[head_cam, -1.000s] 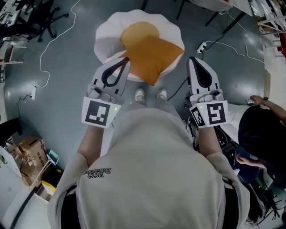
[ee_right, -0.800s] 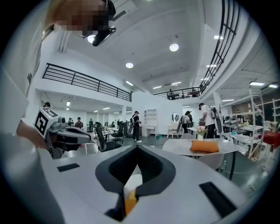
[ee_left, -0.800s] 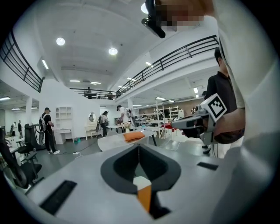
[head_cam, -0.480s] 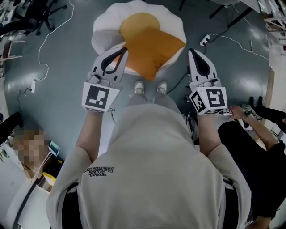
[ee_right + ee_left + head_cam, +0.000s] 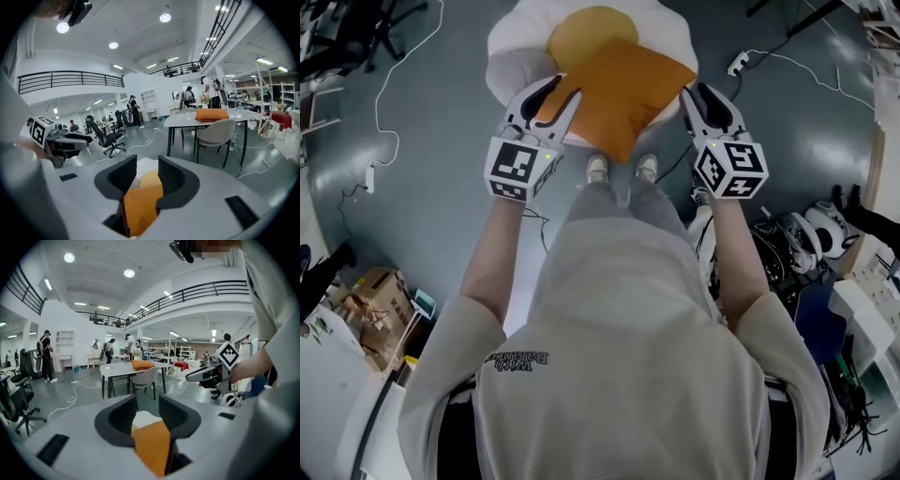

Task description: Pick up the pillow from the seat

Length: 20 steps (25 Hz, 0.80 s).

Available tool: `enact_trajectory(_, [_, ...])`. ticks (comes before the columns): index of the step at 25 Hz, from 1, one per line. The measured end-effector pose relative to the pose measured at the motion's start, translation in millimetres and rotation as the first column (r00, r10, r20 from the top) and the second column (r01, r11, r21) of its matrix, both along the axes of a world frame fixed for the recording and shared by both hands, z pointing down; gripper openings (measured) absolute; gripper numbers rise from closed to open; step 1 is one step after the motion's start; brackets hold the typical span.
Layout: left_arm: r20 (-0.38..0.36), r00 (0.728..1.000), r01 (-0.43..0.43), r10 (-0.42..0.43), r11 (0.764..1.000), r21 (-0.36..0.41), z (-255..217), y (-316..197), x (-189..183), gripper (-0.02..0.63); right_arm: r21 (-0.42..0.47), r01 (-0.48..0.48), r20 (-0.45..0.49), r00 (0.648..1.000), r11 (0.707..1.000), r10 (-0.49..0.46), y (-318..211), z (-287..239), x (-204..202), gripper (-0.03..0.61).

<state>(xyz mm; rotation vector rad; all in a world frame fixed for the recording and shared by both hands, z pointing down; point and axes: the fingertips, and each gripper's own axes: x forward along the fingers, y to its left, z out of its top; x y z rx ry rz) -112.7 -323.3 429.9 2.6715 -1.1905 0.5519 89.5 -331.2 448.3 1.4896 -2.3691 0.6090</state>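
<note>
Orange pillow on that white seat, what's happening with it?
A person standing over the white seat holds a two-jaw tool in each hand. The left tool is at one corner of the orange pillow, the right tool at the opposite corner. Both tools' jaws have just been opening; the pillow shows in each gap, but neither grips it. It lies on the seat, not yet lifted.

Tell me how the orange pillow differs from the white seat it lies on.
The pillow is orange all over; the seat is white with a round yellow centre. The pillow is square with pointed corners; the seat has a rounded, lobed outline. The pillow is the smaller, lying on top, one corner overhanging the seat's near edge. Both look soft and padded.
</note>
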Motion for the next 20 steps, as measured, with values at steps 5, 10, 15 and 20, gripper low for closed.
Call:
enact_trajectory(5, [-0.016,1.0,-0.006,0.003,0.989,-0.15,74.2,-11.3,-0.9,0.195,-0.109,-0.017,-0.002,1.0,0.994,0.017,-10.7,67.8,-3.4,0.232])
enact_trajectory(10, [0.012,1.0,-0.011,0.014,0.969,-0.246,151.1,-12.3,-3.2,0.247,-0.207,-0.012,0.026,0.999,0.978,0.018,-11.1,142.7,-12.3,0.292])
enact_trajectory(15, [0.061,0.996,-0.044,0.067,0.946,-0.32,233.1,-2.7,-1.4,0.292,-0.314,-0.013,0.057,0.998,0.949,0.032,-7.0,227.4,-15.8,0.342])
enact_trajectory(20, [0.103,0.988,-0.062,0.119,0.896,-0.44,313.2,18.4,1.1,0.338,-0.407,-0.029,0.057,0.997,0.913,0.058,-0.7,305.7,-10.5,0.402])
